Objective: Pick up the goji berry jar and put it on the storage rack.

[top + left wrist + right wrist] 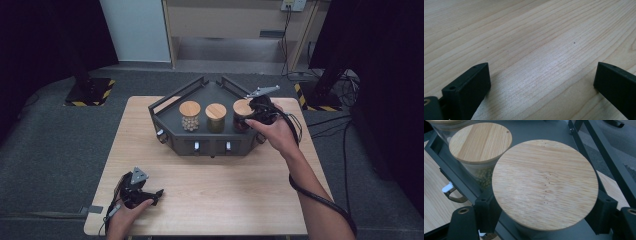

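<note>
Three bamboo-lidded jars stand in a row on the dark metal rack [170, 120], which sits on the wooden table [210, 190]. Well left of and nearer than the rack, the left gripper [159, 192] rests on the table with jaws spread and nothing between them. At the rack's right end, the right gripper [248, 116] clamps the rightmost jar [545, 183] just under its lid.

No legible text, label, brand or number was found on anything in the three views. The only sign-like marking was yellow-and-black hazard striping on the floor plates [89, 91] beside the desk [210, 195]; it carried no words. The jar lids [545, 182] were plain wood, unmarked.
</note>
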The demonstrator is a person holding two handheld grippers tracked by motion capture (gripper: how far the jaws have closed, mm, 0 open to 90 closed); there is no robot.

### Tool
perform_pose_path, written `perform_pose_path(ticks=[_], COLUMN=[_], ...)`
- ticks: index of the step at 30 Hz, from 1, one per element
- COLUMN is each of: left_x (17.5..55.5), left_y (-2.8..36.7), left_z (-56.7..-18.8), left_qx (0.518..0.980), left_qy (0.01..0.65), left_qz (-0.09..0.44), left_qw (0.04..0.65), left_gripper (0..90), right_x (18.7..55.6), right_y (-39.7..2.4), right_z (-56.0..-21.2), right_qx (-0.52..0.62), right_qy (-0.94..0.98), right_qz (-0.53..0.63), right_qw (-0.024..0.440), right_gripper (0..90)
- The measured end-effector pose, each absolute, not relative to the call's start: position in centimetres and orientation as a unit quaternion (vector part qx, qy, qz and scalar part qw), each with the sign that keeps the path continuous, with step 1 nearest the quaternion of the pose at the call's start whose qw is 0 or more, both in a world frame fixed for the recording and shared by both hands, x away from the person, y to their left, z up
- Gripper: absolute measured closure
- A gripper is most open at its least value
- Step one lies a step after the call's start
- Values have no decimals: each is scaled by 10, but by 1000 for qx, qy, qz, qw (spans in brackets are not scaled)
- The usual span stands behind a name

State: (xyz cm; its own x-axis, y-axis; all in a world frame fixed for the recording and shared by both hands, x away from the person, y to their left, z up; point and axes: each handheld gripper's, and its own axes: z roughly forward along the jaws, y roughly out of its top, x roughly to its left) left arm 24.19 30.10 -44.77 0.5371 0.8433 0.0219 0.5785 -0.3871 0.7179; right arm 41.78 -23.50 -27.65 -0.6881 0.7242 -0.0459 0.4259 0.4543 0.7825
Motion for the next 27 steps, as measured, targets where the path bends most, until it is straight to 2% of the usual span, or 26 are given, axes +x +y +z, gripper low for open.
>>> perform_pose_path(ticks=[27], left_x=[242], left_y=[301], left_z=[-448], left_qx=[809], left_qy=[439], left_qz=[196], left_qw=[337], left_gripper=[0], right_x=[425], right_y=[-231], right_z=[-286], right_qx=[353], right_qy=[829], right_qz=[390], right_qw=[190], right_gripper=[261])
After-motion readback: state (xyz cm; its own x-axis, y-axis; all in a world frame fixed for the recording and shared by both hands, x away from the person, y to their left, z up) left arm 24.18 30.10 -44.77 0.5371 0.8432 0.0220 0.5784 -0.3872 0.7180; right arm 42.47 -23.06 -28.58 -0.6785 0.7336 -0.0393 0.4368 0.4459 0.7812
